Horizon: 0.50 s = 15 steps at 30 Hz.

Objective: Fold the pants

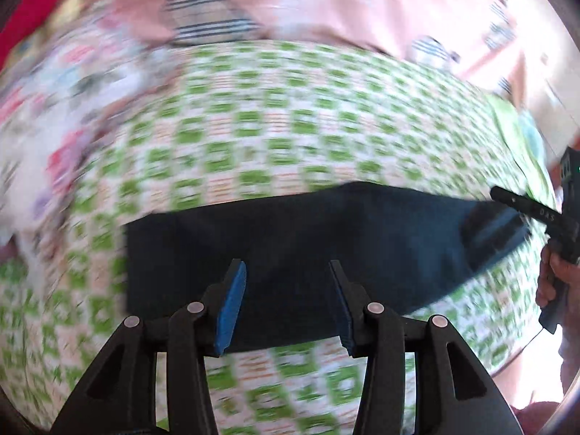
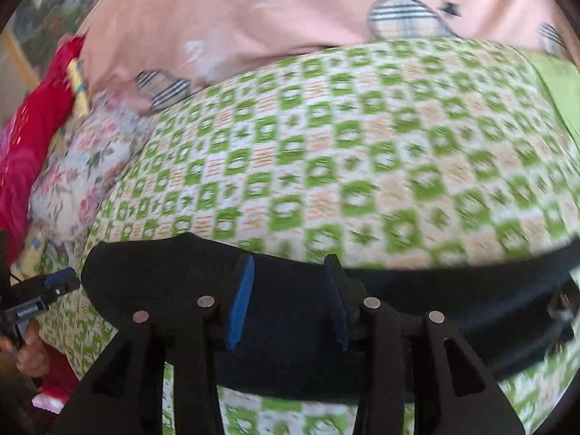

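Pants (image 1: 308, 246), dark navy and folded into a flat band, lie across a green-and-white checked bedspread (image 1: 253, 127), running side to side in front of both cameras. In the left wrist view the left gripper (image 1: 288, 304) hangs above the near half of the band with its blue-padded fingers (image 1: 230, 308) parted and nothing pinched between them; the cloth shows flat below the gap. At the right edge of that view the right gripper (image 1: 507, 217) appears, held by a hand (image 1: 554, 279), with its tips over the far end of the pants. In the right wrist view the right gripper (image 2: 290, 301) also stands apart, its pads clear of the fabric, with the dark band (image 2: 290, 344) passing under them. The left gripper (image 2: 58, 282) shows at the left edge just beside the rounded end of the pants, gripped by a hand (image 2: 30, 355). Behind the bedspread lie a pink sheet (image 2: 253, 11) with striped patches, a floral cloth (image 2: 79, 170) and red fabric (image 2: 36, 119). Both views are blurred.
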### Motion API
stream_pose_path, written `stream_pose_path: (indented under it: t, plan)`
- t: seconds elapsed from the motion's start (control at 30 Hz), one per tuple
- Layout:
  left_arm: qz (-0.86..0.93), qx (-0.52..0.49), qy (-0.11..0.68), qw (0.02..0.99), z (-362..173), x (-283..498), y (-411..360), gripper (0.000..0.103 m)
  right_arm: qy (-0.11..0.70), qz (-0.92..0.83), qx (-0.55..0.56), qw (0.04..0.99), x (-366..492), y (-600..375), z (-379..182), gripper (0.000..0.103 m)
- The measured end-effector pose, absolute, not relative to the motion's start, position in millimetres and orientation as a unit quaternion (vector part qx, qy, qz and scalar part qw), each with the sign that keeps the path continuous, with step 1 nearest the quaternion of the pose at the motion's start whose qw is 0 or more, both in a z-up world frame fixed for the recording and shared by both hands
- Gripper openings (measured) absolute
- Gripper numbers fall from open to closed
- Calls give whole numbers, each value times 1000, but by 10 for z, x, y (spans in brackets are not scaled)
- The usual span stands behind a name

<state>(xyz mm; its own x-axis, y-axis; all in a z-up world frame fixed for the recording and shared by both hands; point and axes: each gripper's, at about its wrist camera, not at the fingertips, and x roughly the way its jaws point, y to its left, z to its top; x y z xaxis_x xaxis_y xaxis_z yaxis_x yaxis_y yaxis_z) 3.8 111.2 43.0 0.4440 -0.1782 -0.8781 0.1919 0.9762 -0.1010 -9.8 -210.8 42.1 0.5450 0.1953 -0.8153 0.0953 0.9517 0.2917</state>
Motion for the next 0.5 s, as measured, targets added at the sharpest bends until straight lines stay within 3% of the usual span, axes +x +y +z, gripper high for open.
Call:
stream_pose_path:
  t: [0.5]
  plan:
    - [-304, 186, 517, 779, 151, -114, -935, 51, 438, -128, 268, 849, -1107, -3250, 348, 41]
